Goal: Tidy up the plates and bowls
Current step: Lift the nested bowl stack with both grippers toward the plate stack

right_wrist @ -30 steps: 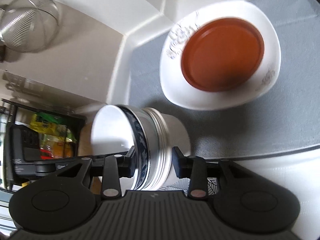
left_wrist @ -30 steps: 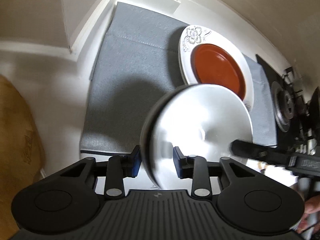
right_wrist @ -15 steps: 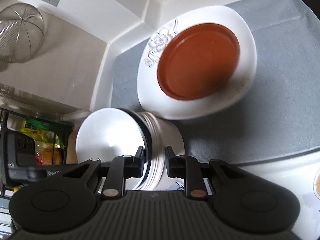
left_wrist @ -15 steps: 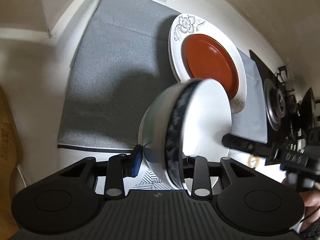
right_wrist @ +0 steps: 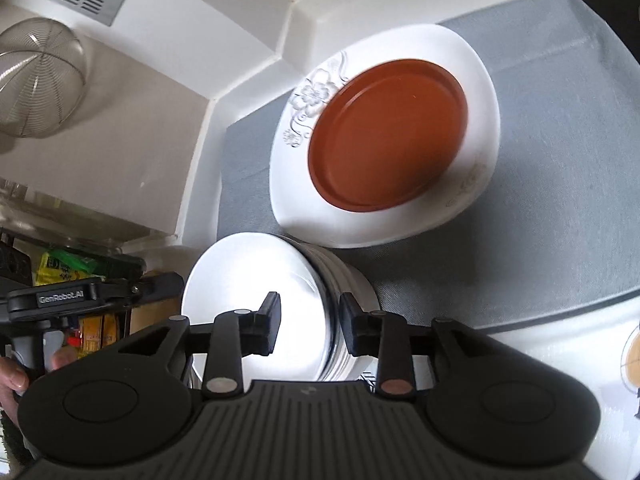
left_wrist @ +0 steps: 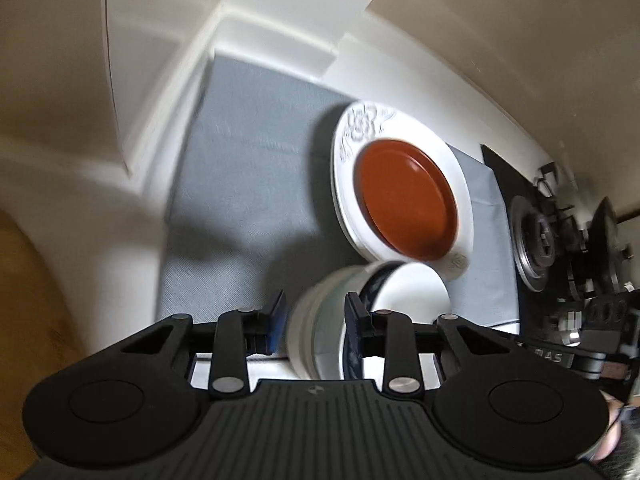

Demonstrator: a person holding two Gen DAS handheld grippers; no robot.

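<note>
White bowl (left_wrist: 320, 332) (right_wrist: 256, 304) held at the mat's (left_wrist: 248, 184) (right_wrist: 560, 208) near edge.
Left gripper (left_wrist: 314, 318) clenches its rim; right gripper (right_wrist: 309, 322) straddles the rim, jaws released, beside plates (left_wrist: 404, 196) (right_wrist: 384, 140).

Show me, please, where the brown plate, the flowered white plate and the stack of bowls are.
brown plate (right_wrist: 386, 132): right wrist view, on its flat centre.
flowered white plate (right_wrist: 310, 94): right wrist view, on the flower-patterned rim.
stack of bowls (right_wrist: 256, 280): right wrist view, inside the top bowl.

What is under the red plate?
The red plate lies on a white flowered plate, which rests on the grey mat. The white plate's centre is covered, so it cannot be seen.
</note>
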